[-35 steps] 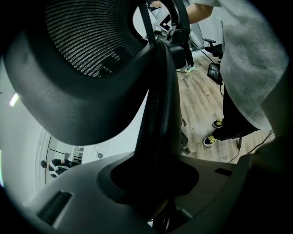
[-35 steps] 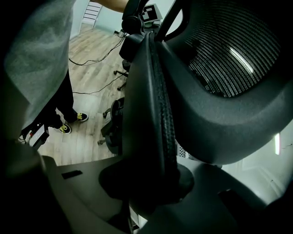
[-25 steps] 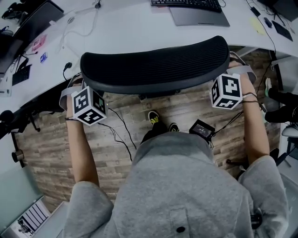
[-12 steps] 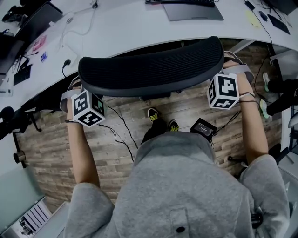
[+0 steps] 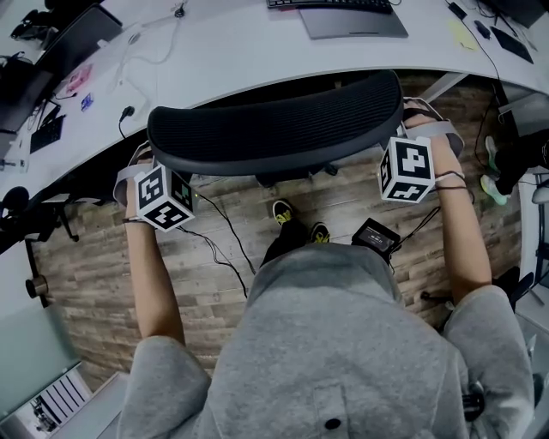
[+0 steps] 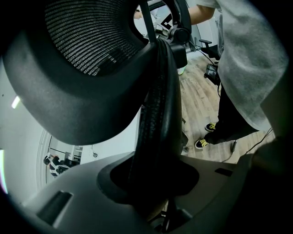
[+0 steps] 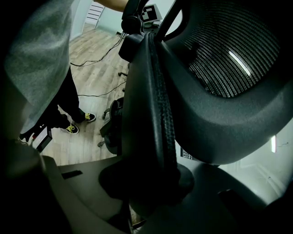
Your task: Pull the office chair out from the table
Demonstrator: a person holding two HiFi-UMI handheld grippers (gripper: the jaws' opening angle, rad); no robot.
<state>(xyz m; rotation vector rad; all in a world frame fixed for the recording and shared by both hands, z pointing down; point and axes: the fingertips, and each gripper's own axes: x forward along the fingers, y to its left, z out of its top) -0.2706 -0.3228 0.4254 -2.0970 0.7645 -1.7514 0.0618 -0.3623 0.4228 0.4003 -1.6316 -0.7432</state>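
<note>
The office chair's black mesh backrest [image 5: 274,129] curves across the head view, just in front of the white table [image 5: 232,51]. My left gripper [image 5: 147,163] is at the backrest's left end, my right gripper [image 5: 418,120] at its right end, each with its marker cube on the near side. In the left gripper view the backrest's padded edge [image 6: 158,137] runs down between the jaws of my left gripper [image 6: 153,192], which is shut on it. The right gripper view shows the same: the backrest edge [image 7: 153,119] sits clamped in my right gripper [image 7: 146,183].
A keyboard [image 5: 334,4] and a grey pad [image 5: 352,21] lie on the table. Cables [image 5: 214,249] and a small black box [image 5: 375,237] lie on the wooden floor by the person's shoes [image 5: 283,213]. Another desk with gear stands at the left [image 5: 34,86].
The backrest and both grippers have come back from the table together; a dark gap now shows between the backrest and the table's edge. Both grips are unchanged.
</note>
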